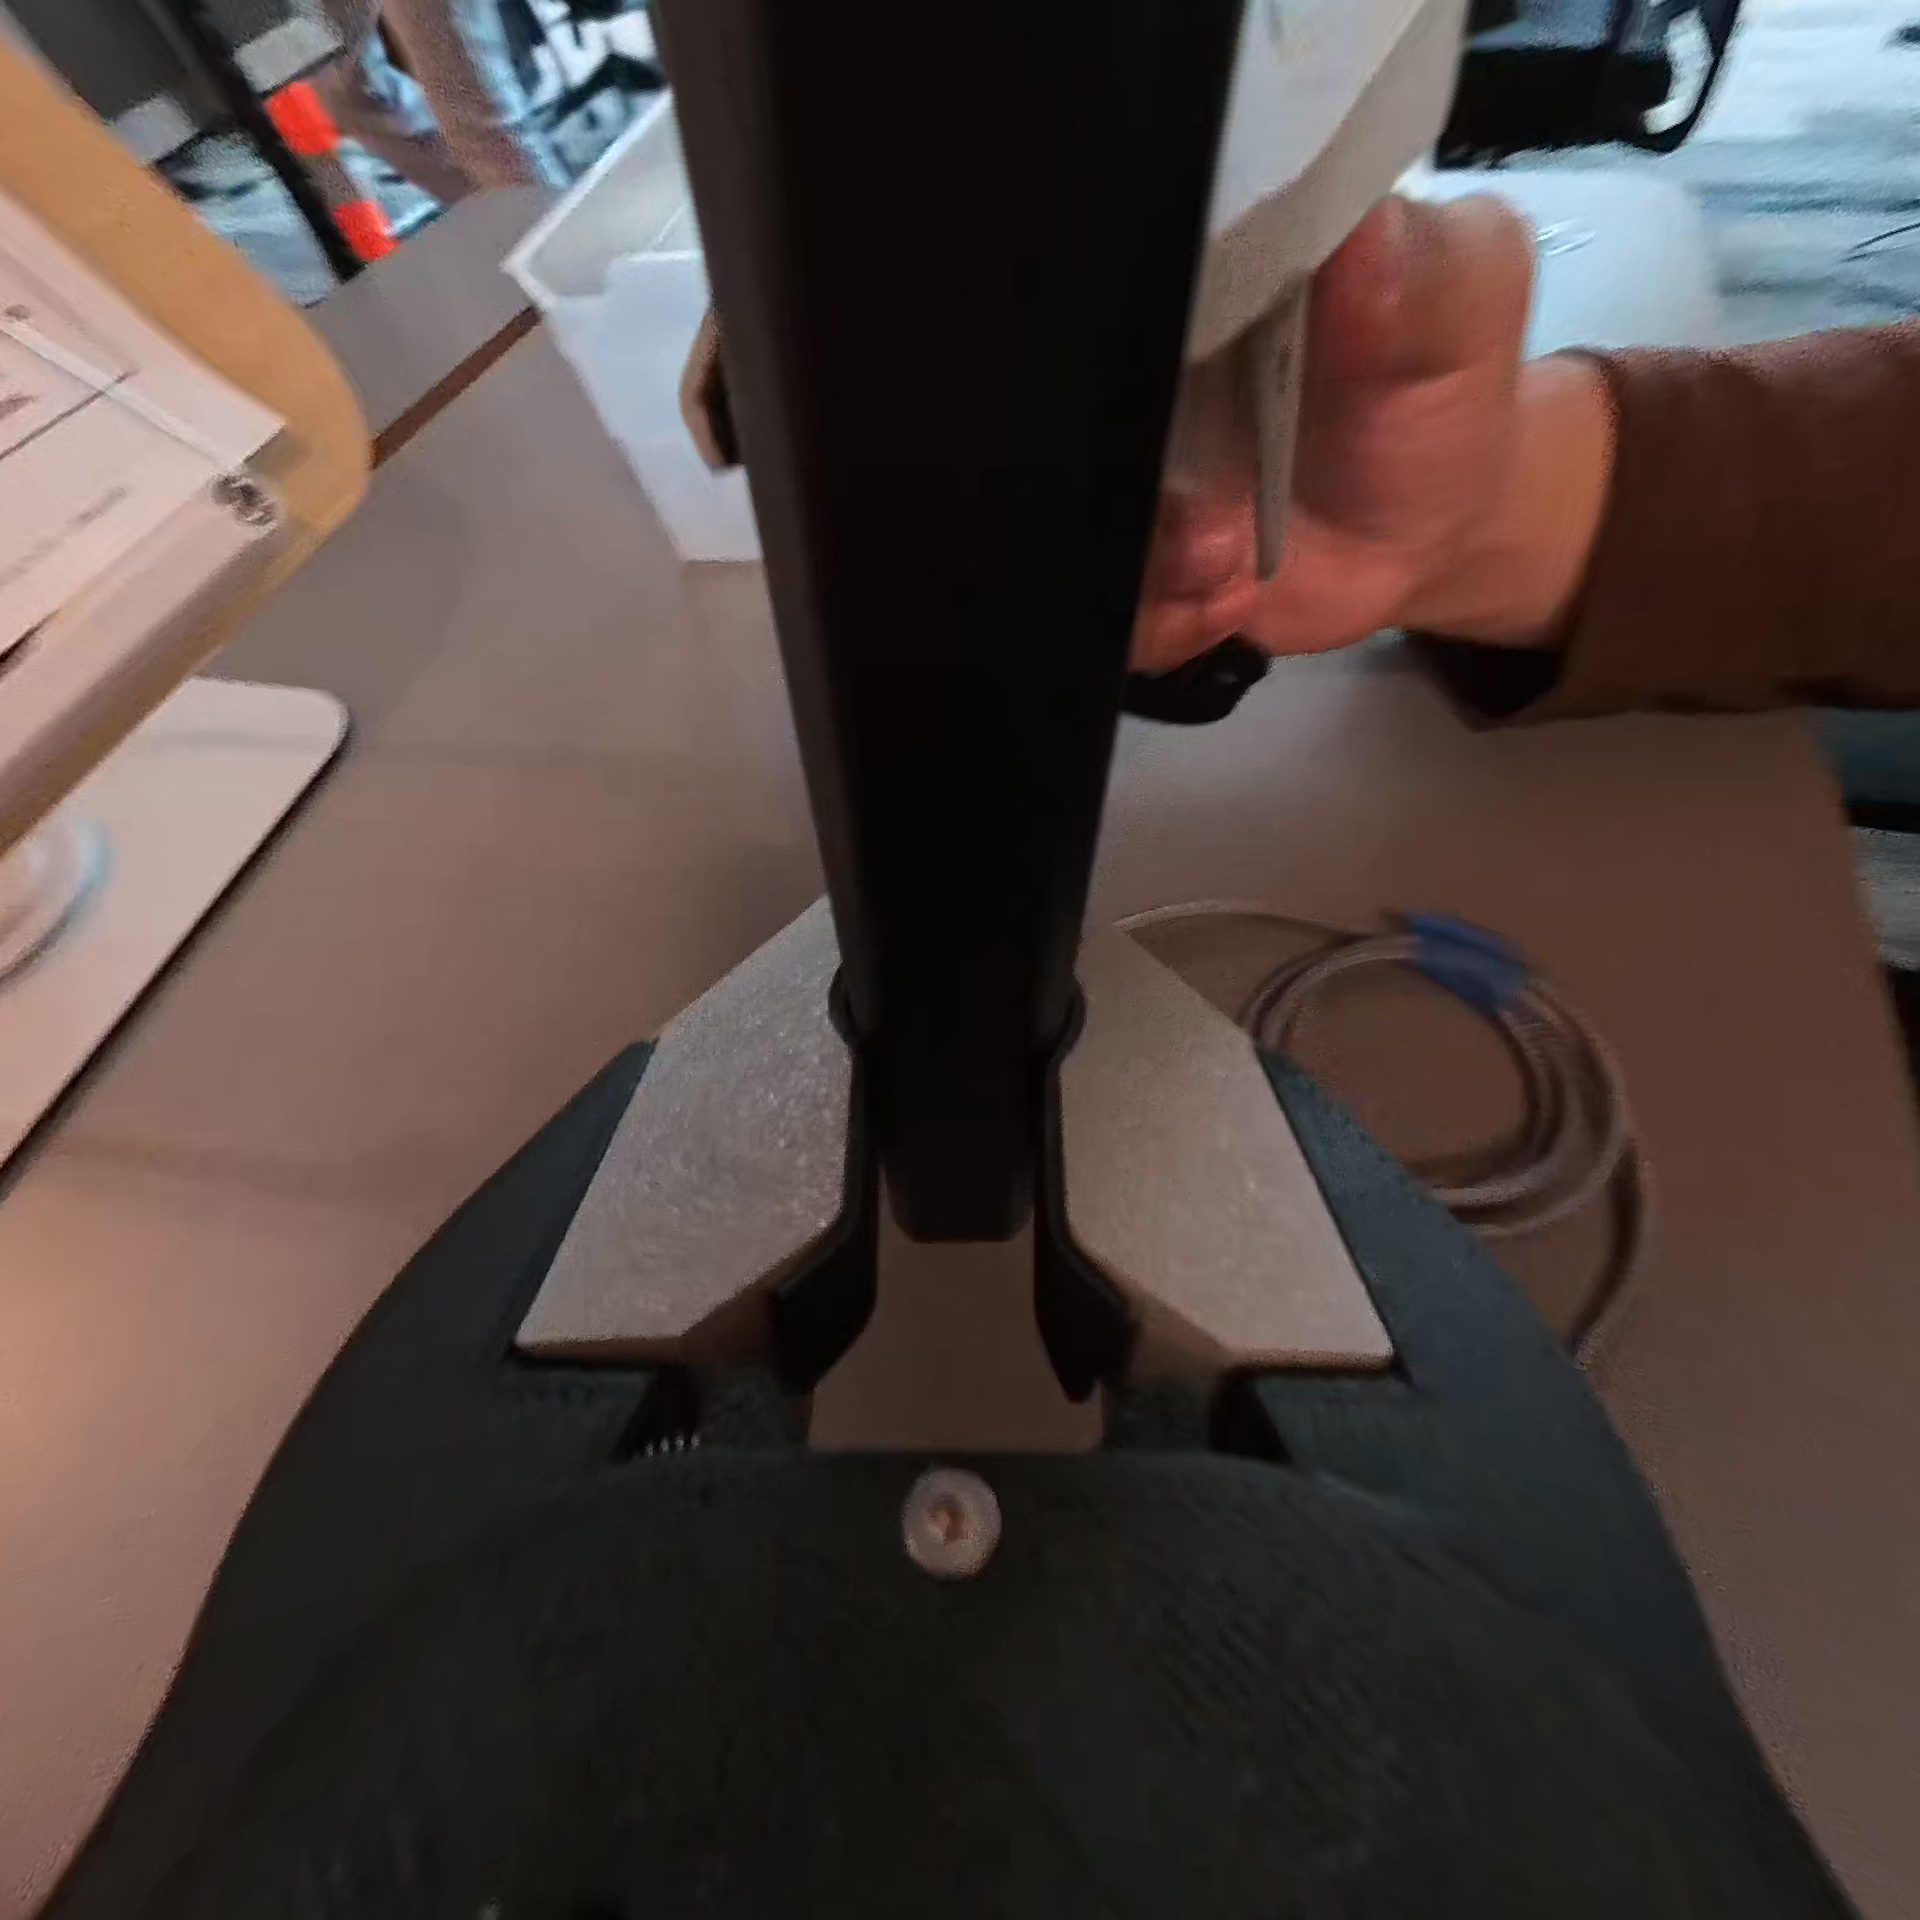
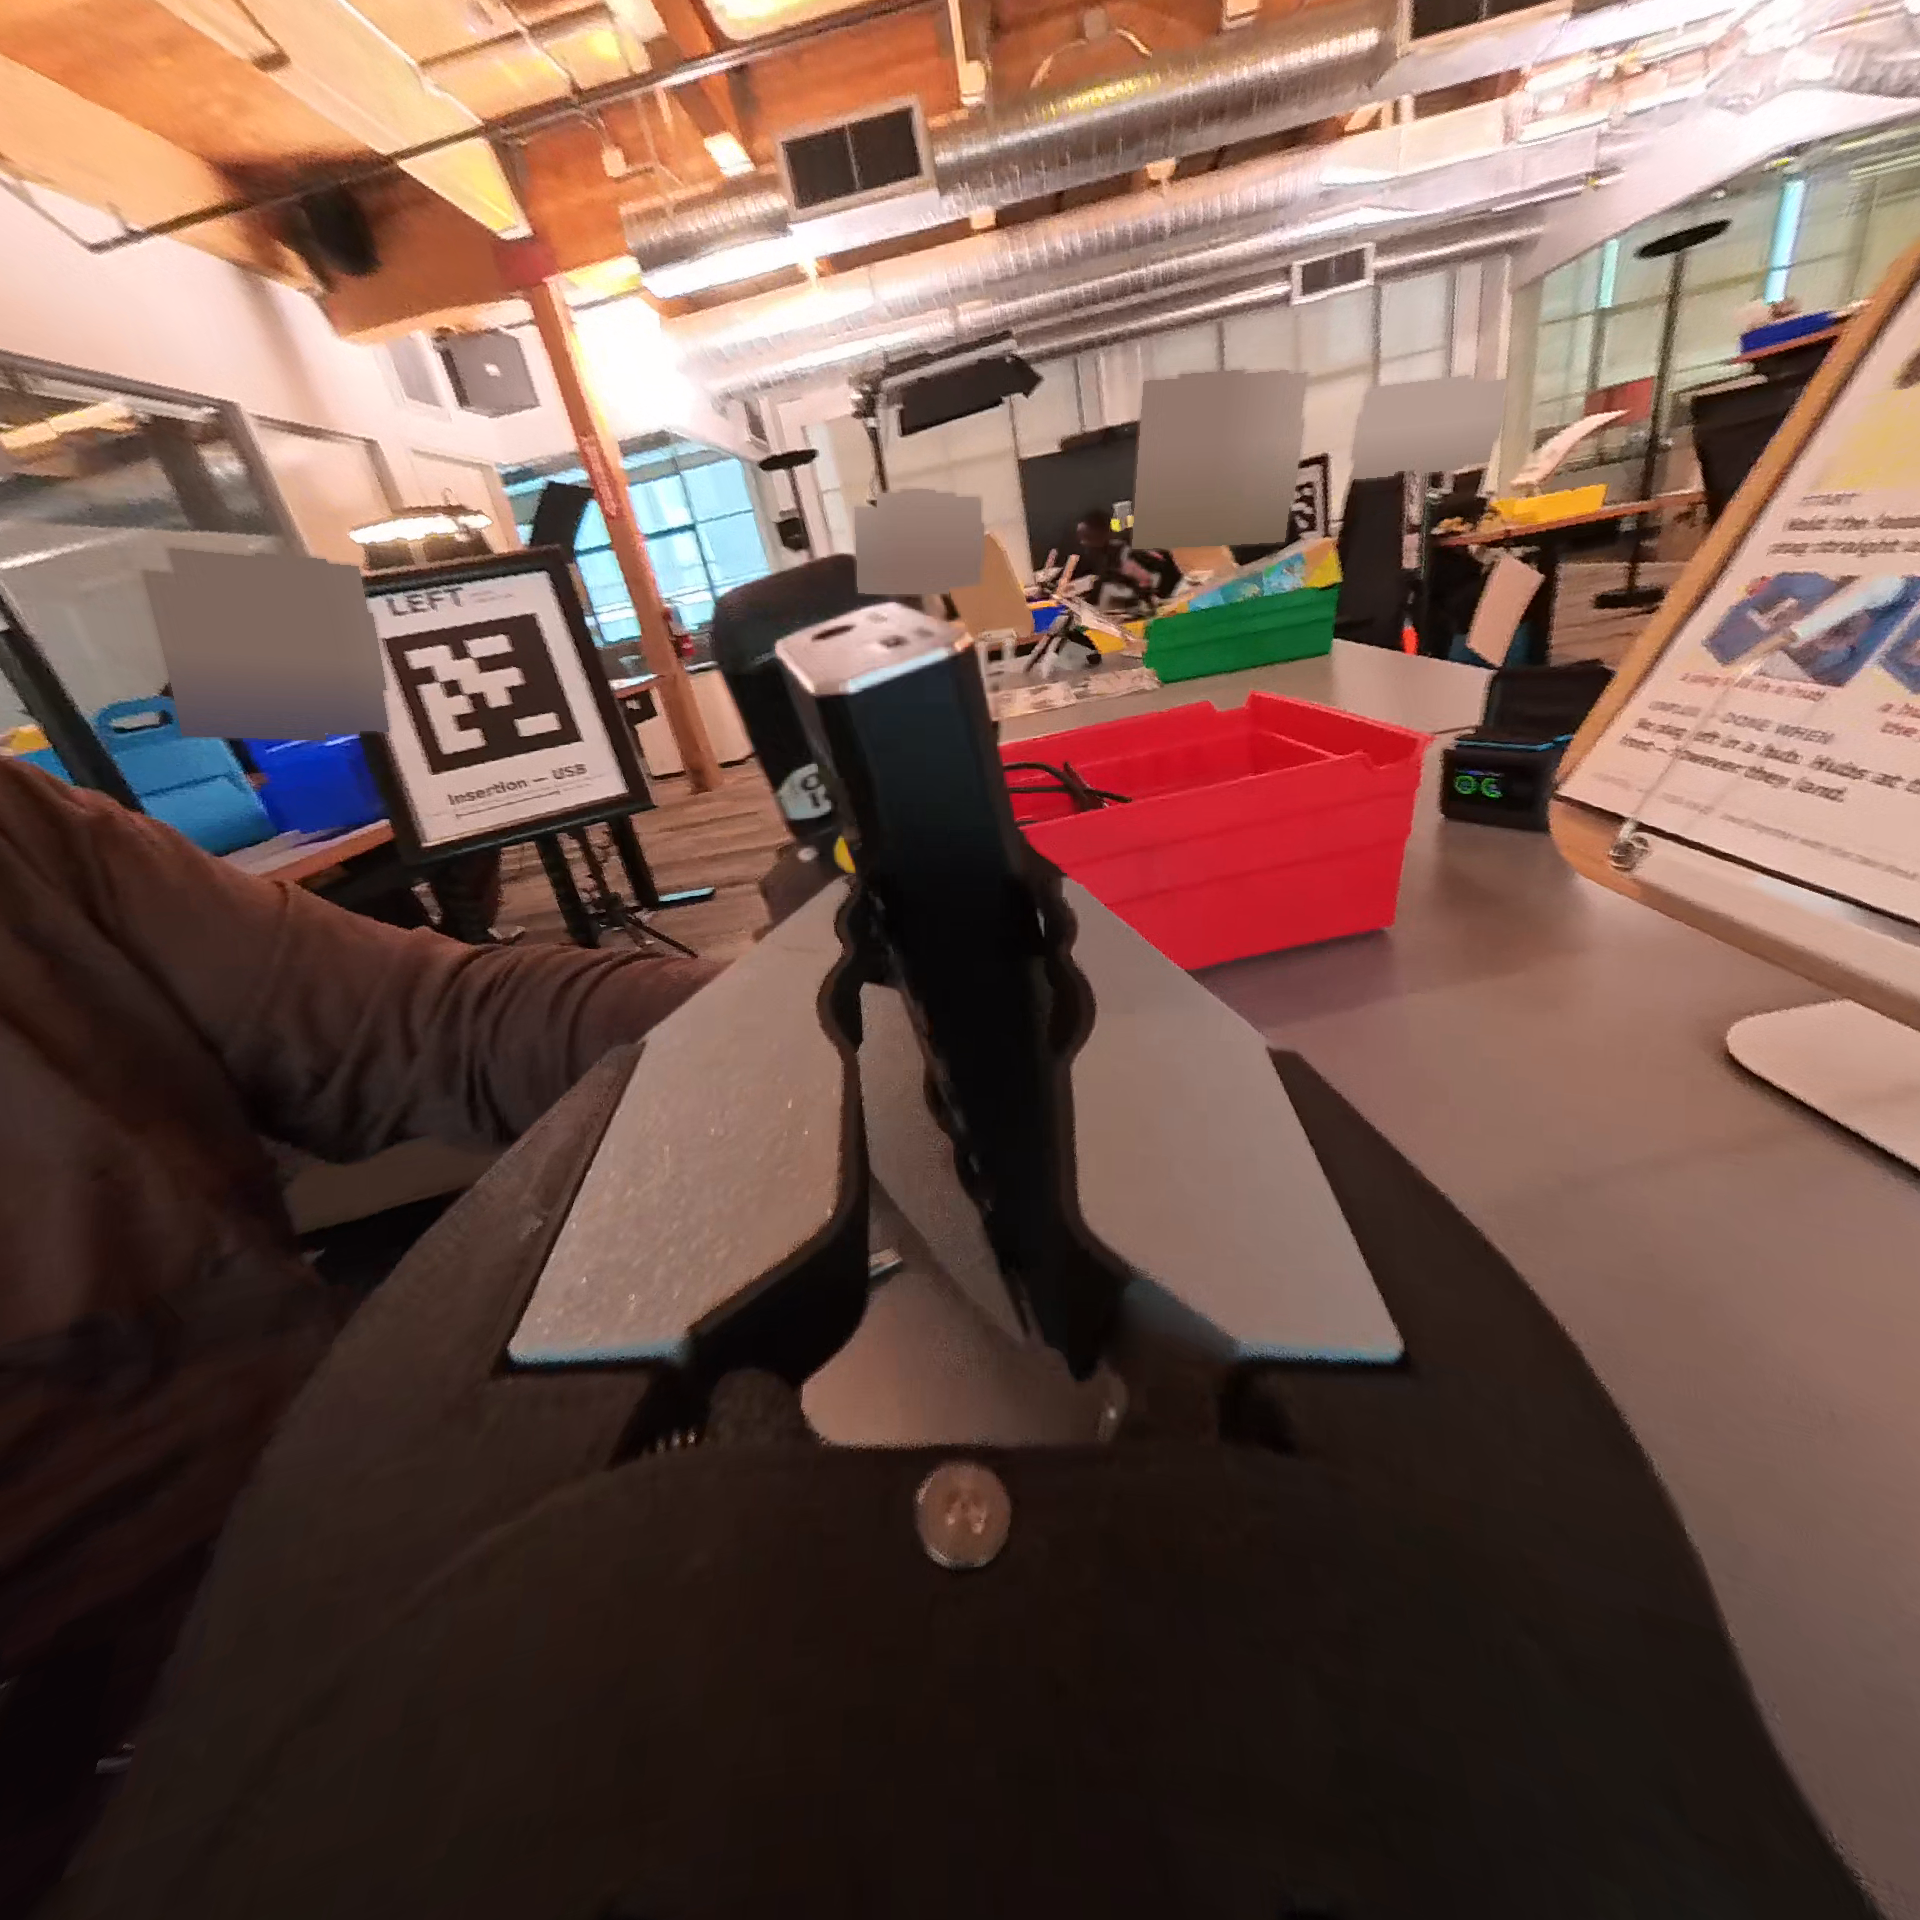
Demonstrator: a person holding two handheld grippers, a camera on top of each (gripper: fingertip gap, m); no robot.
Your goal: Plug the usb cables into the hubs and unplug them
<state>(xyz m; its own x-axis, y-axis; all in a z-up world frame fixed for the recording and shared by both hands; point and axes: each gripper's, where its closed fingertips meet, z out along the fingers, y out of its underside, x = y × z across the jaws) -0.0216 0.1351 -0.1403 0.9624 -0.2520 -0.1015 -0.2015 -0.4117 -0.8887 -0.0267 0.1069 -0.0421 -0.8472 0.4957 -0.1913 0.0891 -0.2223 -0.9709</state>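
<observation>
Above the table, both grippers, left and right, clamp one black hub end to end. No cable is plugged; one lies coiled near the right edge. Next, I judge: free one gripper, fetch it.

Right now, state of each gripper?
Left gripper: closed on one end of the black hub.
Right gripper: closed on the same black hub, near its other end.

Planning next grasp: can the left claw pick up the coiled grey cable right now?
Probably not yet: the left claw is shut on the black hub. The cable lies uncovered on the table beside it.
</observation>
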